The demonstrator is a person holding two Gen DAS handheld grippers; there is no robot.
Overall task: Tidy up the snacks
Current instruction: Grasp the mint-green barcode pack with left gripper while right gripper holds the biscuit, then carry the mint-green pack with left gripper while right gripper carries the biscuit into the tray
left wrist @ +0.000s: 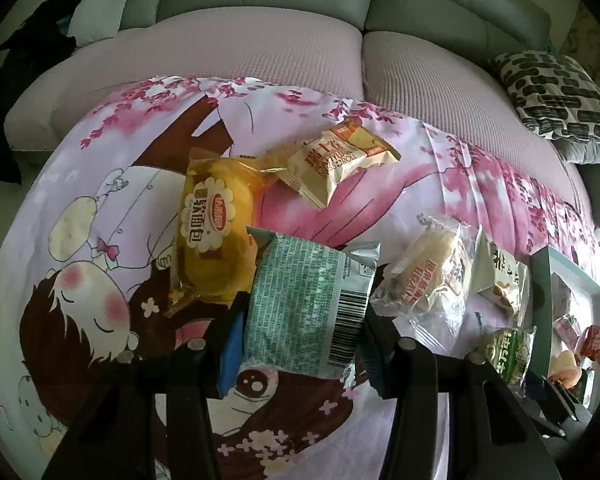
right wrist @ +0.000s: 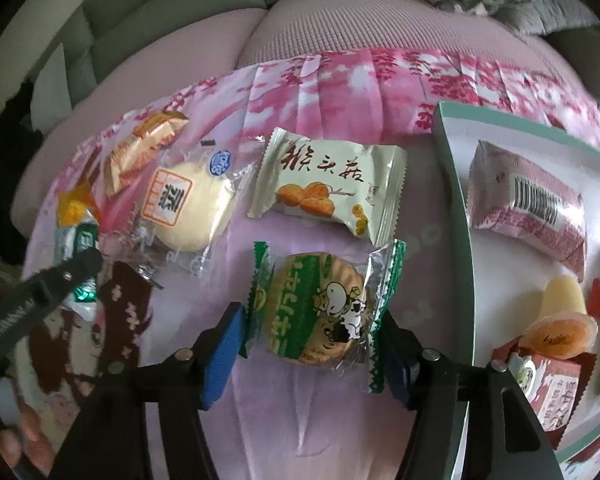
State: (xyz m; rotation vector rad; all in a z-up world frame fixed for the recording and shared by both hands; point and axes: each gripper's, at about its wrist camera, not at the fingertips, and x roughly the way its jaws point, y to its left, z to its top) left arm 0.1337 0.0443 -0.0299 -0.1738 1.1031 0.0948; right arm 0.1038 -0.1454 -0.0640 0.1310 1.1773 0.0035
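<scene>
Left gripper point(left wrist: 300, 340) clamps a teal packet point(left wrist: 306, 304) left of the tray point(right wrist: 456, 216) — right gripper point(right wrist: 314, 344) straddles a green cookie point(right wrist: 320, 308), pads apparently not pressing.

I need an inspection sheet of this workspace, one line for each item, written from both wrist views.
Surface: cartoon-print cloth spread over a sofa.
Job's things: loose snack packets on the cloth; white tray already holds several.
Clutter: nothing seen.
Grippers: left gripper shut on a pale green packet; right gripper straddles a green biscuit packet, pads at its edges, grip uncertain.
Cables: nothing seen.
Surroundings: grey sofa back, patterned cushion.
</scene>
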